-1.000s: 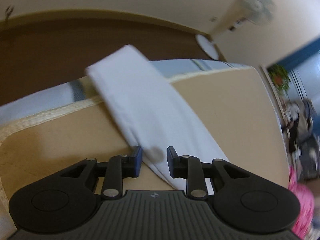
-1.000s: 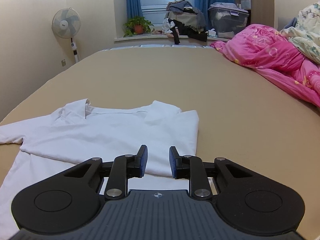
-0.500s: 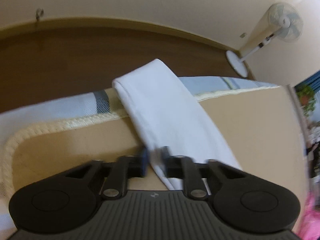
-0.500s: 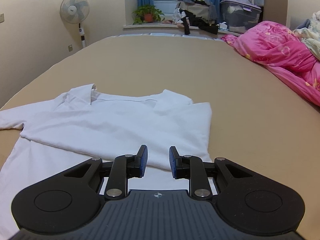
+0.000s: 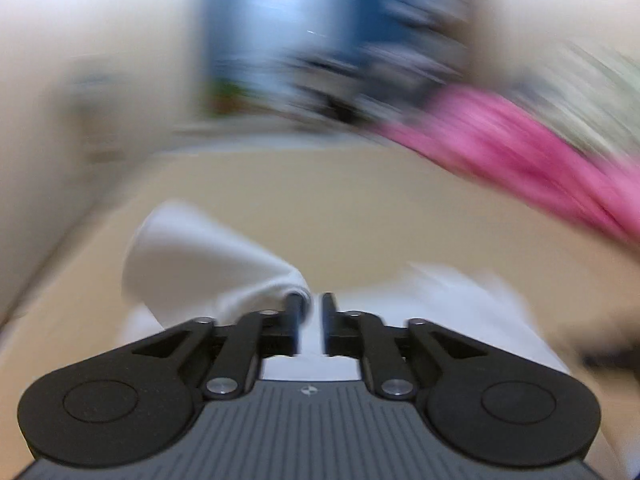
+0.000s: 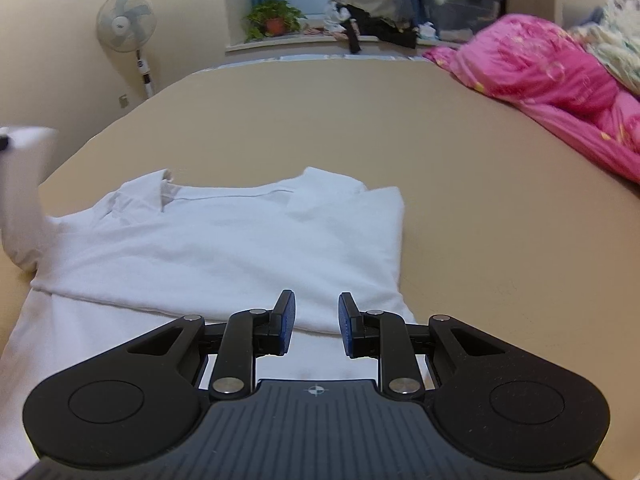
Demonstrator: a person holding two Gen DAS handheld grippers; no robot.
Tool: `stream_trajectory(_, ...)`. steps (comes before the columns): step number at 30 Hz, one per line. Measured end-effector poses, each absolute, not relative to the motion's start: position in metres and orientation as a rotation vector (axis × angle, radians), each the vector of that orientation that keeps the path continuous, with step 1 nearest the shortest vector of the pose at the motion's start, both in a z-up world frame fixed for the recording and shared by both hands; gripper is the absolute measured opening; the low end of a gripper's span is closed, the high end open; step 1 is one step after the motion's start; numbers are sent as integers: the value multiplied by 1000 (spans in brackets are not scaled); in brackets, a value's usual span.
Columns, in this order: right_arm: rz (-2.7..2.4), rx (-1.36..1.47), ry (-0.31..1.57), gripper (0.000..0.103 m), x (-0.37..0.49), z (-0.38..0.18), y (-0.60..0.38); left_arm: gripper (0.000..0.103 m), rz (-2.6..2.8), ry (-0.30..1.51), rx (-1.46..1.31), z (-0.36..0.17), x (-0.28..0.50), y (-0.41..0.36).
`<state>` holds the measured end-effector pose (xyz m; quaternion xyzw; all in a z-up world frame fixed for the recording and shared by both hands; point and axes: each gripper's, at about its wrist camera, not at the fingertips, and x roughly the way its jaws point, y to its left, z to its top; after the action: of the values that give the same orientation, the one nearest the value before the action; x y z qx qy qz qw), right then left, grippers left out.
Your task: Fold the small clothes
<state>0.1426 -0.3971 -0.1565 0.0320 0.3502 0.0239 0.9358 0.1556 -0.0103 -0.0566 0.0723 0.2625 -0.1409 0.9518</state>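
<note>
A white long-sleeved shirt (image 6: 224, 248) lies on the tan bed (image 6: 460, 184), its right side folded in over the body. My left gripper (image 5: 311, 304) is shut on the shirt's left sleeve (image 5: 192, 264) and holds it lifted; that view is heavily blurred. The raised sleeve also shows at the left edge of the right wrist view (image 6: 22, 196). My right gripper (image 6: 316, 312) is open and empty, just above the shirt's lower part near the folded edge.
A pink quilt (image 6: 552, 92) lies along the bed's right side. A standing fan (image 6: 126, 28) is by the left wall. A window sill (image 6: 280, 42) with a plant (image 6: 272, 18), clothes and a storage box is beyond the bed's far end.
My left gripper closed on the sleeve and swung fast toward the shirt, carrying the sleeve up. My right gripper moved slightly forward over the shirt and stayed open.
</note>
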Motion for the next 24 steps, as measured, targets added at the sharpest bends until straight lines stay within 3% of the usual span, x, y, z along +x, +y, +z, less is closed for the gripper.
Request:
stream_trajectory(2,29,90,728,25,144,-158,-404,22,-448,621,272,-89,123,-52)
stream_trajectory(5,-4,126,739,25,145,-159,-417,22,-469,680,315,-109,99,-44)
stream_trajectory(14,74,335,560,25,143,-140,-440,25,-128,675,193,-59,139,85)
stream_trajectory(16,109,387,562,26,149,-144,-438,27,-64,663,94,-65,149,107)
stream_trajectory(19,141,421,595,26,159,-155,-430,25,65,799,39,-80,170,126)
stream_trajectory(24,191,351,629,31,187,-168,-402,28,55,783,-47,-78,192,137)
